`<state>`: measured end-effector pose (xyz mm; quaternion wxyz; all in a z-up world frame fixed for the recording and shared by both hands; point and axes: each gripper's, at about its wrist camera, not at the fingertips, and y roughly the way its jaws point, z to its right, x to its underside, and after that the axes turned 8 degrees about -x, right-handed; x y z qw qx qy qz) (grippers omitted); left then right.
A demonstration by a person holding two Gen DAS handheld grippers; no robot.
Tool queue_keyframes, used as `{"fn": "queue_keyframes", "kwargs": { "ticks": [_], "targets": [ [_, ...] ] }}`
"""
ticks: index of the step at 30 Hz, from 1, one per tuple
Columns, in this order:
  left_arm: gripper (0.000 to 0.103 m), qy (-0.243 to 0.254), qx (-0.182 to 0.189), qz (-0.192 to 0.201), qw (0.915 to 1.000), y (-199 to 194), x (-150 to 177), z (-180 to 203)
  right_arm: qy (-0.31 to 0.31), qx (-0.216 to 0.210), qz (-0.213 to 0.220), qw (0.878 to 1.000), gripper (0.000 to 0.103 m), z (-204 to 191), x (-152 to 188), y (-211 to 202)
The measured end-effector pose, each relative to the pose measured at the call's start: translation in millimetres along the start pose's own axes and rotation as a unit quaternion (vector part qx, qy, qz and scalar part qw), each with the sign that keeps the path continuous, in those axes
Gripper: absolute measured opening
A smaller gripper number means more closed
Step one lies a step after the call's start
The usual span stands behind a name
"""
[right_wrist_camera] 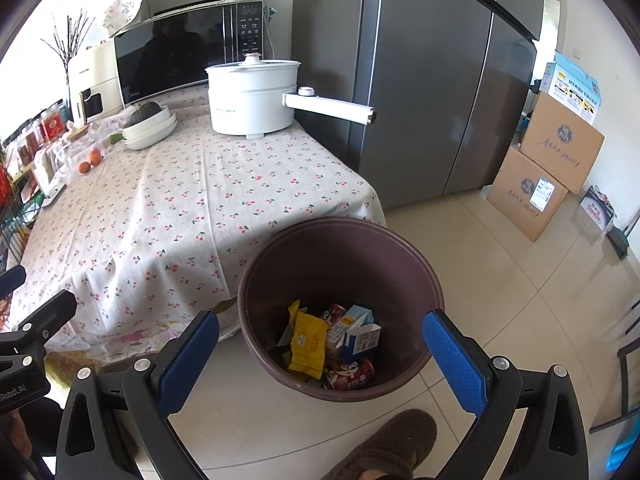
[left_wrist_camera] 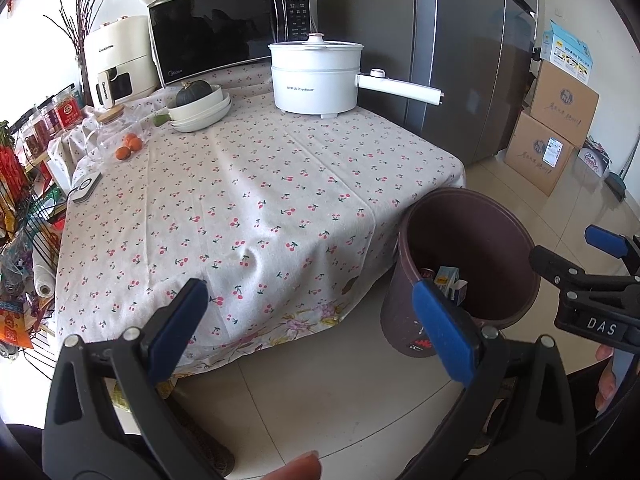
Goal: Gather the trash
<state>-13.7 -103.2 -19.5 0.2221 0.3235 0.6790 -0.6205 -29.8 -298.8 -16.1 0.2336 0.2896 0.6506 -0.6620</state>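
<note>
Trash [right_wrist_camera: 320,344] inside brown bin [right_wrist_camera: 424,276]; right gripper [right_wrist_camera: 320,344] wide, empty above; left gripper [left_wrist_camera: 312,328] wide, empty.

Both wrist cameras faced the table [left_wrist_camera: 248,208] from its near edge, sharing the bin [right_wrist_camera: 340,240], the right closer above it.

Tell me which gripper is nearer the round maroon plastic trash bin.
Right. The right gripper hangs directly above the round maroon plastic trash bin; the left gripper sits off to its left, over the table's edge.

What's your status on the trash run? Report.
Left gripper open, empty. Right gripper open, empty, over the trash bin. Yellow wrapper, cartons, cans already inside. Nothing in the way.
</note>
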Motion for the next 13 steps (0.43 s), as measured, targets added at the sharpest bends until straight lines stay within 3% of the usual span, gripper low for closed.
{"fn": "queue_keyframes", "kwargs": {
  "ticks": [13],
  "targets": [
    [0.102,-0.012,0.006,-0.029,0.9995,6.4,-1.1,-9.4,0.002,-0.002,0.003,1.000,0.103,-0.3,-2.4,-0.1]
  ]
}}
